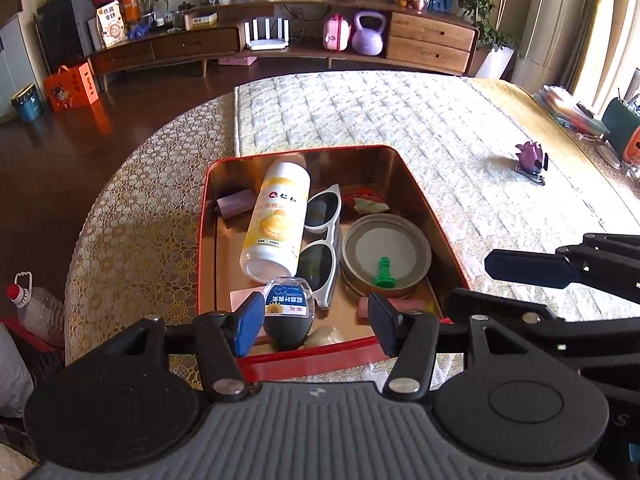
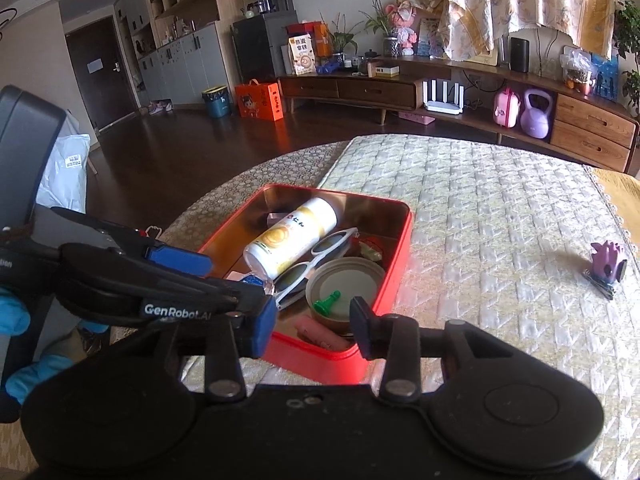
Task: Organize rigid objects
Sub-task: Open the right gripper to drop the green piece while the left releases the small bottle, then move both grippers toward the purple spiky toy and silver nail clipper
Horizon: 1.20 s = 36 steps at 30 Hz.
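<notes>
While both tools (image 1: 312, 320) (image 2: 314, 324) hung part-open and empty, the light stiff purple toy (image 2: 607, 261) on the desk looked easiest pinched across its body.

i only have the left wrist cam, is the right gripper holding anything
Observer: No. The right gripper is open with nothing between its fingers, hanging over the near edge of the red tin.
Operator: whats the pink thing half hidden by my finger
Observer: A pink stick lying flat in the tin's near corner, beside the round lid.
Operator: anything behind my gripper
Observer: A hand in a blue glove shows behind the left gripper.
</notes>
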Each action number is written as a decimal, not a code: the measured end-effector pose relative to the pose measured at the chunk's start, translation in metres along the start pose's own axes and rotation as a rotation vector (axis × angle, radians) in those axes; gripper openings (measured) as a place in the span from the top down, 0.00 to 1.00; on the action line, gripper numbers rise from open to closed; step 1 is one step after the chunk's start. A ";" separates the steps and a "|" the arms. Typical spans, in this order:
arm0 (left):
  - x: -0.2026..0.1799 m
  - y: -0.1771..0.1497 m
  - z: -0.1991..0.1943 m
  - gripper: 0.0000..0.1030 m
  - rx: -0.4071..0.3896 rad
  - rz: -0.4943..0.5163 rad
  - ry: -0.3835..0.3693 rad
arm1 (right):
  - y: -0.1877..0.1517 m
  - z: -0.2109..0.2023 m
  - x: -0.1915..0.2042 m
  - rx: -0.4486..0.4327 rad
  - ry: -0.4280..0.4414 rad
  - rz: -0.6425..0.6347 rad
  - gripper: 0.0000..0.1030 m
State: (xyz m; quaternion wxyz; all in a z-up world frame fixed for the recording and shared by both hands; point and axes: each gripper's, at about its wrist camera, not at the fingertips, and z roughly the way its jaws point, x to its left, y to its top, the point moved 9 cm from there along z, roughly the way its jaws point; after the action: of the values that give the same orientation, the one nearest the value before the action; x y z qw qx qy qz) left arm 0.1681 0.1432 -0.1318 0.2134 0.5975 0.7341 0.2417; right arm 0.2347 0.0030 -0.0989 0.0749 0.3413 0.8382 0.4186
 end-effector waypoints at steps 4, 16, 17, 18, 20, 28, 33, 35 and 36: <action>-0.008 0.003 -0.010 0.45 -0.020 0.011 0.014 | 0.000 -0.016 -0.009 -0.029 -0.009 0.020 0.55; -0.059 0.015 -0.038 0.37 -0.071 0.063 -0.017 | -0.011 -0.062 -0.060 -0.106 -0.067 0.090 0.42; -0.065 0.015 -0.039 0.37 -0.074 0.069 -0.021 | -0.013 -0.067 -0.065 -0.112 -0.074 0.092 0.40; -0.071 0.016 -0.040 0.37 -0.075 0.076 -0.024 | -0.014 -0.070 -0.069 -0.116 -0.079 0.094 0.39; -0.083 0.017 -0.041 0.37 -0.077 0.090 -0.033 | -0.017 -0.078 -0.078 -0.126 -0.090 0.104 0.38; -0.132 0.018 -0.035 0.37 -0.064 0.146 -0.075 | -0.034 -0.095 -0.117 -0.139 -0.124 0.158 0.30; -0.164 0.022 -0.027 0.35 -0.052 0.181 -0.104 | -0.047 -0.098 -0.140 -0.132 -0.142 0.188 0.27; -0.174 0.024 -0.022 0.33 -0.049 0.194 -0.112 | -0.050 -0.101 -0.150 -0.135 -0.151 0.197 0.25; -0.179 0.026 -0.019 0.33 -0.047 0.200 -0.117 | -0.051 -0.102 -0.155 -0.136 -0.155 0.202 0.23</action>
State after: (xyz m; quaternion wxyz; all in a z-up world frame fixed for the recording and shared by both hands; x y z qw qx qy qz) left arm 0.2115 -0.0300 -0.0965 0.2446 0.6756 0.6513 0.2439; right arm 0.2834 -0.1832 -0.0972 0.1200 0.4492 0.7610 0.4524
